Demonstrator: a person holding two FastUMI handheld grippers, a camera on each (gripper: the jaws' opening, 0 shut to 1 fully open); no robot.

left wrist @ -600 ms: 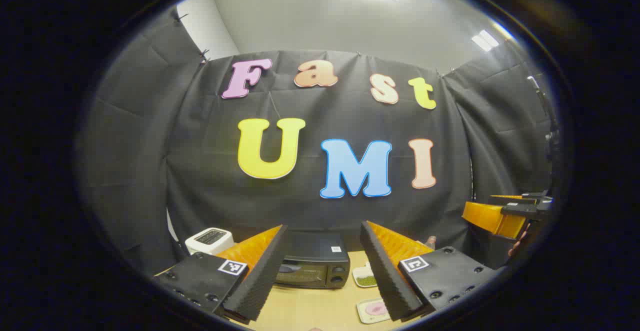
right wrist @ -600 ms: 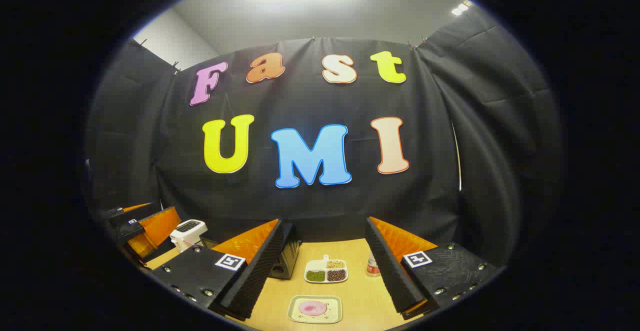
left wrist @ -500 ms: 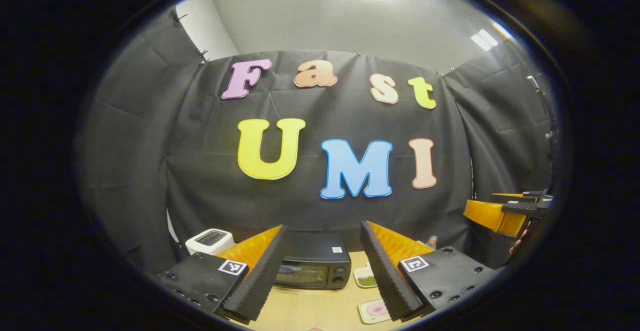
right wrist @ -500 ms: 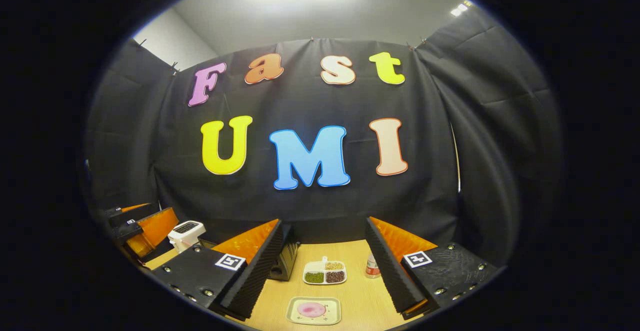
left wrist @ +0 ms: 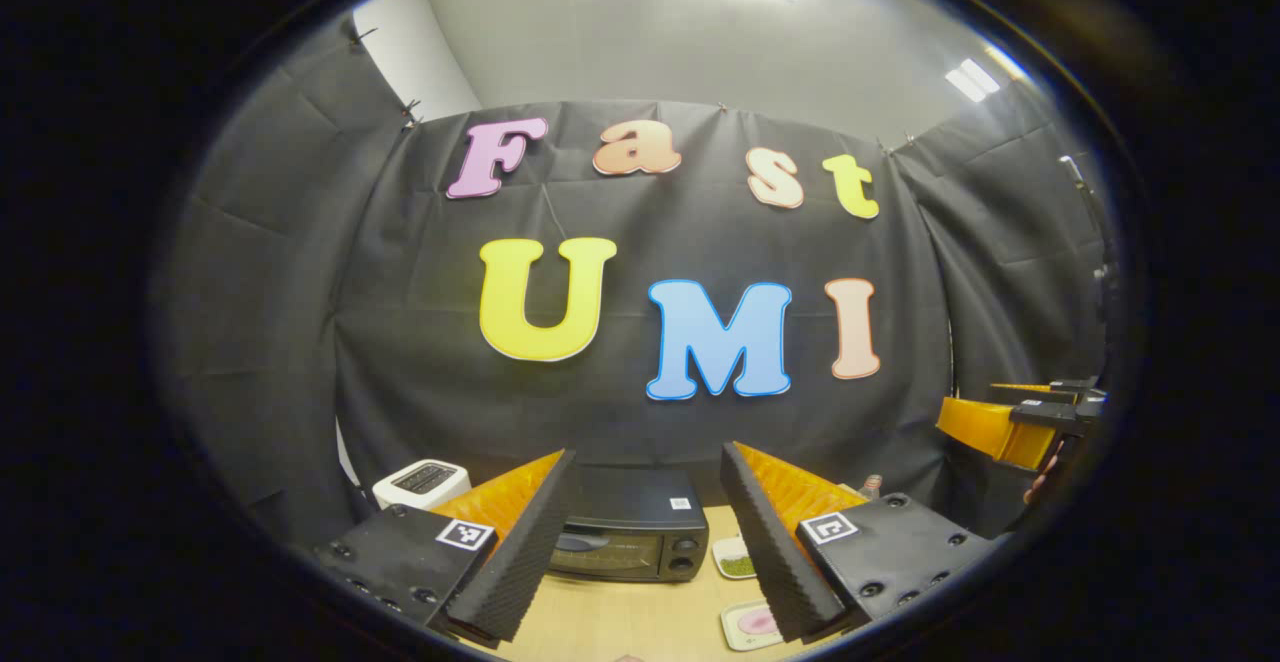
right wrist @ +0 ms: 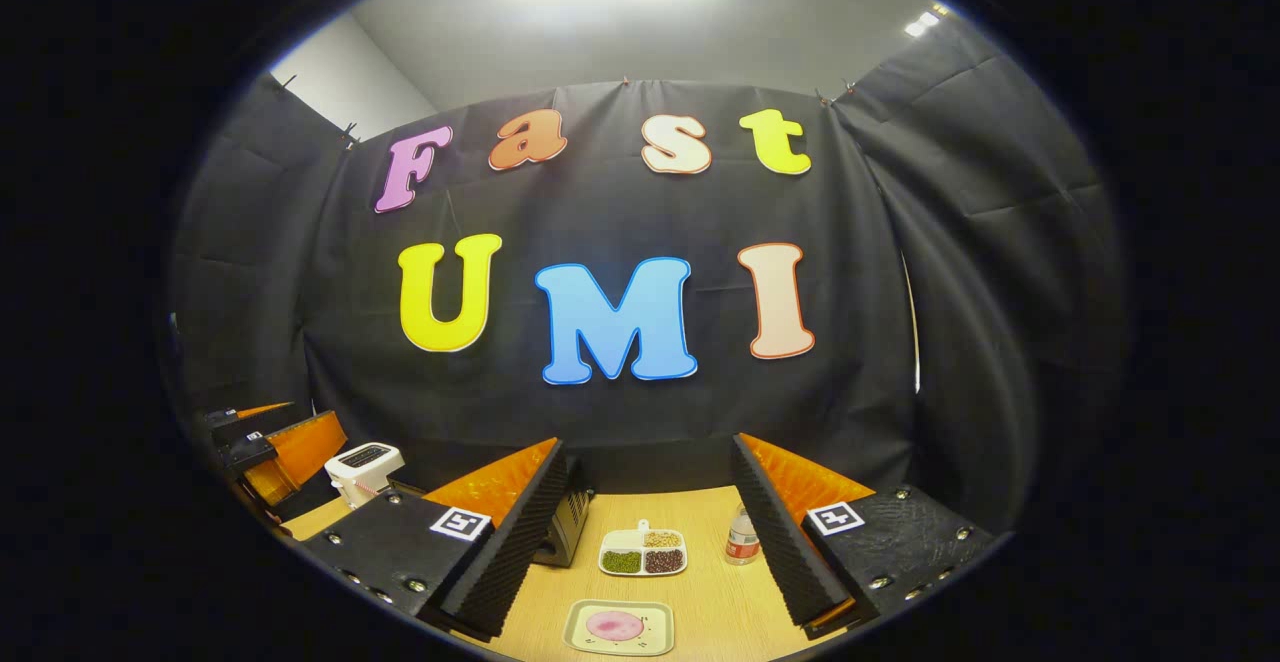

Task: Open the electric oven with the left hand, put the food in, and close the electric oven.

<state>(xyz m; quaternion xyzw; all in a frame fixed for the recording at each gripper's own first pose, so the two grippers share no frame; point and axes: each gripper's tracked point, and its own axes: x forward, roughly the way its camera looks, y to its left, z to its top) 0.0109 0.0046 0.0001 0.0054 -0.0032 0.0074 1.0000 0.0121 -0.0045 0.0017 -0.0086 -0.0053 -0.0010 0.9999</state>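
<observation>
Left gripper view: boxy black oven (left wrist: 630,538)

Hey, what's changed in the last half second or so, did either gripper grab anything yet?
Nothing grabbed. Both views drifted a little: in the right gripper view the pink food tray and divided dish slid slightly left and the bottle came clear of the finger; in the left gripper view the oven shifted slightly right. The left gripper and right gripper stayed open, the oven door shut.

We see both cameras held high, facing the back wall; they share the oven (left wrist: 628,540) (right wrist: 566,527) and the wooden table (left wrist: 640,622) (right wrist: 700,592).
</observation>
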